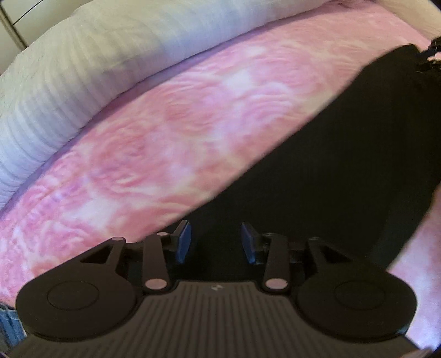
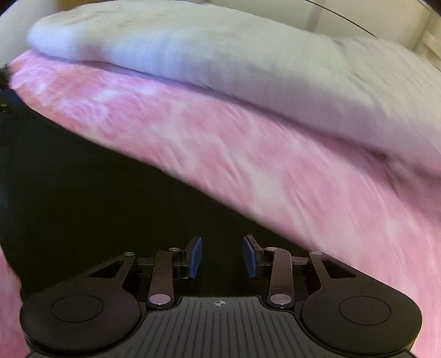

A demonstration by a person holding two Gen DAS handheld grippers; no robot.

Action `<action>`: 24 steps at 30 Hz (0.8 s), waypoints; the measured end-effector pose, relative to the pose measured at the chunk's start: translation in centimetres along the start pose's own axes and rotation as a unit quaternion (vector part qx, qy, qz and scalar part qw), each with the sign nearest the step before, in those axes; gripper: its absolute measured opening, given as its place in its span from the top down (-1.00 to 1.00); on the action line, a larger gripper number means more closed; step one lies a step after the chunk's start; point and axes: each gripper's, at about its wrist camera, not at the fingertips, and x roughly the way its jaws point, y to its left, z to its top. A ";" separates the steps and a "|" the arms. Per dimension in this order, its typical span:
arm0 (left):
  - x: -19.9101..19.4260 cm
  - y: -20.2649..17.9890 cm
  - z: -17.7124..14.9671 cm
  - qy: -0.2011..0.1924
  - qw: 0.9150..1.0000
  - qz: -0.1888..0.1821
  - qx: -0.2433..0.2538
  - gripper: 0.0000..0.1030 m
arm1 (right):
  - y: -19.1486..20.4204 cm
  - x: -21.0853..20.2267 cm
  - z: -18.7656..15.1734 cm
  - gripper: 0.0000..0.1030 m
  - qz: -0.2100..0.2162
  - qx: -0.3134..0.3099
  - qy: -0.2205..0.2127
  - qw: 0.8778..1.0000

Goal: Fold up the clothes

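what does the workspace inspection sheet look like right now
surface: pink bedspread, rose pattern, blurred
job's things: black garment spread on the bedspread, under both grippers
clutter: blue object at lower left edge, unclear
grippers: left gripper open, nothing between its pads; right gripper open, nothing between its pads
cables: thin dark line on the wall, maybe a cable
surroundings: white pillow along the far side of the bedspread; pale wall behind

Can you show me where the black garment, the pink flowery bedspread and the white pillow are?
black garment (image 1: 317,165), left wrist view, middle of the dark cloth.
pink flowery bedspread (image 1: 165,132), left wrist view, open stretch of the rose print.
white pillow (image 2: 220,55), right wrist view, its broad top face.
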 end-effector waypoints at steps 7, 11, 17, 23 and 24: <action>1.5 -10.0 -0.7 0.009 0.997 -0.055 0.043 0.26 | -4.9 -2.7 -11.0 0.29 -0.038 0.152 0.041 0.987; 0.4 -15.7 0.1 -0.012 0.994 -0.057 0.091 0.25 | -5.6 -5.3 -12.1 0.29 -0.068 0.184 0.005 0.980; -1.7 -25.7 0.8 -0.055 0.973 -0.058 0.215 0.05 | -6.9 -8.3 -15.1 0.16 -0.107 0.289 -0.040 0.950; -1.3 -32.8 3.1 -0.071 0.957 -0.088 0.266 0.00 | -11.8 -8.5 -20.4 -0.05 -0.019 0.521 -0.093 0.848; -1.0 -33.5 3.6 -0.070 0.956 -0.089 0.270 0.00 | -12.1 -7.8 -20.9 -0.06 -0.006 0.542 -0.098 0.835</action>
